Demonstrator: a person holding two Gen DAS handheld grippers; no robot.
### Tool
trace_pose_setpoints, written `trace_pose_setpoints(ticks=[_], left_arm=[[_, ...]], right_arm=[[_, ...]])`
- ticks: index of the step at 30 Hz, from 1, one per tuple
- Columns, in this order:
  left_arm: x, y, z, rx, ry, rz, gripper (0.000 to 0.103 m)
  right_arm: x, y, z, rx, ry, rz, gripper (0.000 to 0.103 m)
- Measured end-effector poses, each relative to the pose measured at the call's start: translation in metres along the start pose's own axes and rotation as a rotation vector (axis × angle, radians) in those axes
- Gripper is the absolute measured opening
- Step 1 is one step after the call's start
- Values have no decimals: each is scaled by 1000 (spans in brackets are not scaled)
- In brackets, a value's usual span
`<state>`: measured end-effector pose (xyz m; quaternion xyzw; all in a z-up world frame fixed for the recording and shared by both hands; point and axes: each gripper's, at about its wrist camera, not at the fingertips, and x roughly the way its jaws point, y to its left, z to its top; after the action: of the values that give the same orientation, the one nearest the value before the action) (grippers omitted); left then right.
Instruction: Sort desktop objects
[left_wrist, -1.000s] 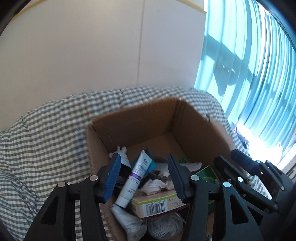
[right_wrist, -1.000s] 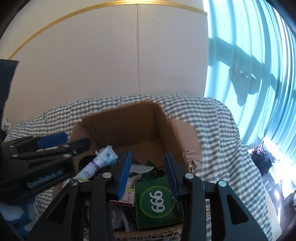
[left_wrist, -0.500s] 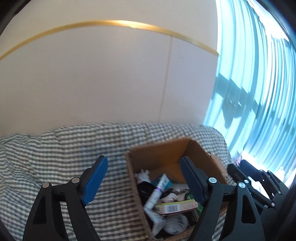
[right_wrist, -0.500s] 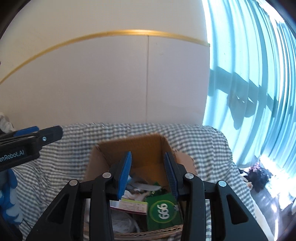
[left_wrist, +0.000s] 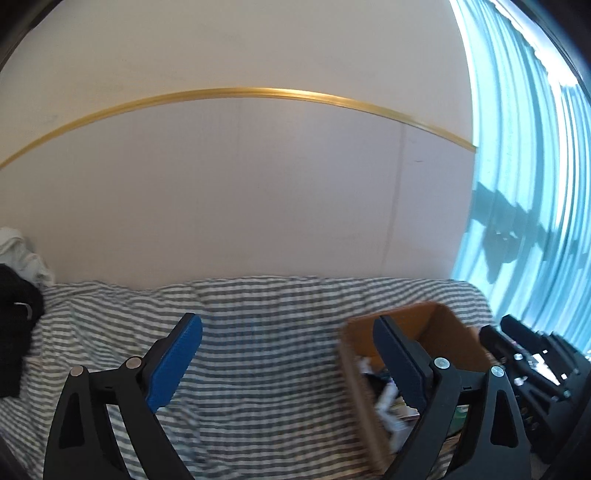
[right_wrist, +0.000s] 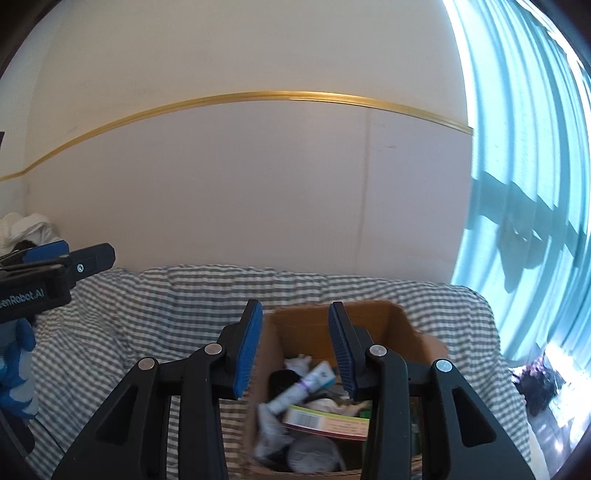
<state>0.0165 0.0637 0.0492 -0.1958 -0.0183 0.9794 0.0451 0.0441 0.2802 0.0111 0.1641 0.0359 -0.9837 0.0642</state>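
Observation:
An open cardboard box (right_wrist: 373, 317) sits on the checked cloth, filled with several items. Among them are a white tube (right_wrist: 306, 384), a barcoded carton (right_wrist: 325, 421) and a black object (right_wrist: 284, 376). My right gripper (right_wrist: 294, 308) hovers above and in front of the box, open at a moderate gap with nothing between its blue pads. My left gripper (left_wrist: 286, 321) is over bare cloth to the left of the box (left_wrist: 443, 325). Its jaws are opening wide and hold nothing. Each gripper shows in the other's view: the left gripper (right_wrist: 55, 266) and the right gripper (left_wrist: 535, 354).
Grey-white checked cloth (left_wrist: 258, 369) covers the whole surface up to a pale wall with a gold strip (left_wrist: 258, 90). A blue curtain (right_wrist: 535, 184) hangs at the right. Dark and white clothing (left_wrist: 14, 314) lies at the far left. A blue-gloved hand (right_wrist: 14, 369) holds the left gripper.
Both grippers have risen and drawn back from the box. The left one swung leftward over the cloth while its jaws spread much wider. The right gripper's gap looks the same.

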Motion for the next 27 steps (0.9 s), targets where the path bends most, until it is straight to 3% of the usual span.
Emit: trace_pose_setpoints(ticks=[7, 16, 19, 22, 27], left_arm=[[8, 47, -19, -34, 9, 69, 101], [43, 68, -50, -33, 73, 85, 103], [57, 71, -60, -41, 106, 87, 103], [69, 73, -68, -50, 138, 80, 103], [79, 70, -75, -40, 164, 92, 103]], right_arm=[[8, 41, -7, -54, -5, 56, 43], [52, 67, -36, -79, 91, 97, 51], [66, 72, -47, -80, 116, 86, 73], [77, 76, -53, -77, 135, 71, 77], [83, 77, -59, -75, 132, 56, 93]])
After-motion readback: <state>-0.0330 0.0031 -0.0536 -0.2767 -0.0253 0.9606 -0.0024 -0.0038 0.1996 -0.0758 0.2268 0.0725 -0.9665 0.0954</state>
